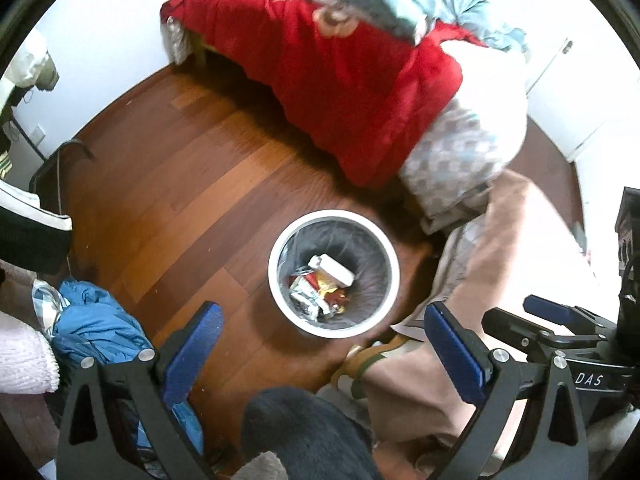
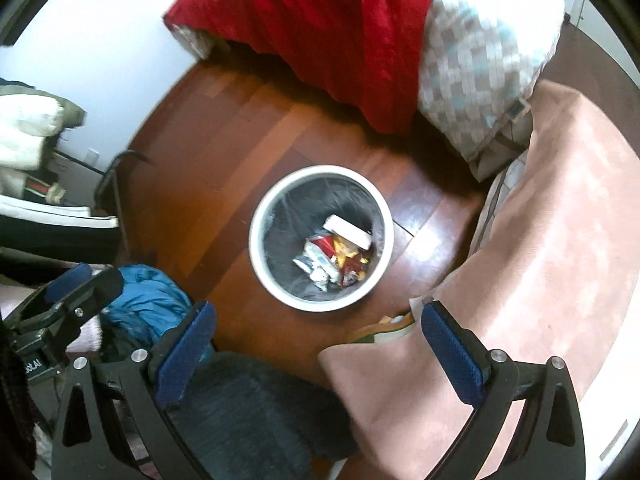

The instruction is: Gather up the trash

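A round white bin (image 1: 280,300) with a grey liner stands on the wooden floor, seen from high above in both views (image 2: 260,268). Inside lie crumpled wrappers (image 1: 320,290) (image 2: 336,262) and a white box (image 1: 338,269) (image 2: 348,230). My left gripper (image 1: 324,326) is open, its blue pads (image 1: 196,354) wide apart with nothing between them. My right gripper (image 2: 320,326) is also open and holds nothing. Both hang well above the bin, on its near side. The right gripper (image 1: 548,318) shows at the right of the left wrist view, and the left gripper (image 2: 68,292) at the left of the right wrist view.
A bed with a red blanket (image 1: 340,80) and a checkered quilt (image 2: 472,76) stands beyond the bin. A pink cover (image 2: 540,240) lies to the right. A blue garment (image 1: 96,328) lies on the floor at left. A person's dark slipper (image 2: 256,404) is below.
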`<state>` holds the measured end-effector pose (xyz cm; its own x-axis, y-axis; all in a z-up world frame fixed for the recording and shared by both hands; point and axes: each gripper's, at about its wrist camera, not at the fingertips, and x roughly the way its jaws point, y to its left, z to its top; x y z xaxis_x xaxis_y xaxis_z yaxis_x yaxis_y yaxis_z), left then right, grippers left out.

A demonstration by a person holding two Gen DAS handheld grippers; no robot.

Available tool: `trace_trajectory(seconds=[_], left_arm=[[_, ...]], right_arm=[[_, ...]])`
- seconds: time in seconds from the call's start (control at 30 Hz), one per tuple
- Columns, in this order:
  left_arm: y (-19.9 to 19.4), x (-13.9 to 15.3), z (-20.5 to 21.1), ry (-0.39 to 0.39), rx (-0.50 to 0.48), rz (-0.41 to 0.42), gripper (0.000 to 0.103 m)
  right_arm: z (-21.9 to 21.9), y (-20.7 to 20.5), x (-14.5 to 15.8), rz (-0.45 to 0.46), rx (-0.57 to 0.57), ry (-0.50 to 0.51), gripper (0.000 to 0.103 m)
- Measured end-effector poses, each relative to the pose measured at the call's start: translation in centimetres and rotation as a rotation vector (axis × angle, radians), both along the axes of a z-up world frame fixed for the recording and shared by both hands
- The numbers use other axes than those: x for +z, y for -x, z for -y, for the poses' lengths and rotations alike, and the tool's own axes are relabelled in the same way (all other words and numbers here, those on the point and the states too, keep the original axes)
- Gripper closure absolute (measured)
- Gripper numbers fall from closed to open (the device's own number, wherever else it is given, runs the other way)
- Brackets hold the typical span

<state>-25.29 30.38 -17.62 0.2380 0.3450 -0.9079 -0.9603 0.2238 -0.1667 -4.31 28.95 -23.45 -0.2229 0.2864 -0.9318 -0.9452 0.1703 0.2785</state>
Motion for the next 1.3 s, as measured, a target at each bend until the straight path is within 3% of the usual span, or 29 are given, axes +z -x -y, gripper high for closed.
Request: trace_trajectory(seconds=[0.37,0.63,0.93,1.3], left_arm=[[1.5,7.8,4.0,-0.052,-0.048,0.107,0.0],[1.9,10.8,5.8,-0.054,-0.071,0.161,0.0],[2.1,12.3,7.0,-0.063,-0.084,0.166,0.0],[2.0,12.2,7.3,-0.07,-0.08,0.16,0.0]], right_arm=[[5.2,0.6,11.2,-0.093,0.057,-0.129,0.0],[7.9,1.3,16.5,-0.152,0.115,-0.171,0.0],[9.3,2.3,19.2,-0.155,0.169,-0.179,0.0],[9.0,2.7,19.5,-0.138,0.184,-0.171,0.0]])
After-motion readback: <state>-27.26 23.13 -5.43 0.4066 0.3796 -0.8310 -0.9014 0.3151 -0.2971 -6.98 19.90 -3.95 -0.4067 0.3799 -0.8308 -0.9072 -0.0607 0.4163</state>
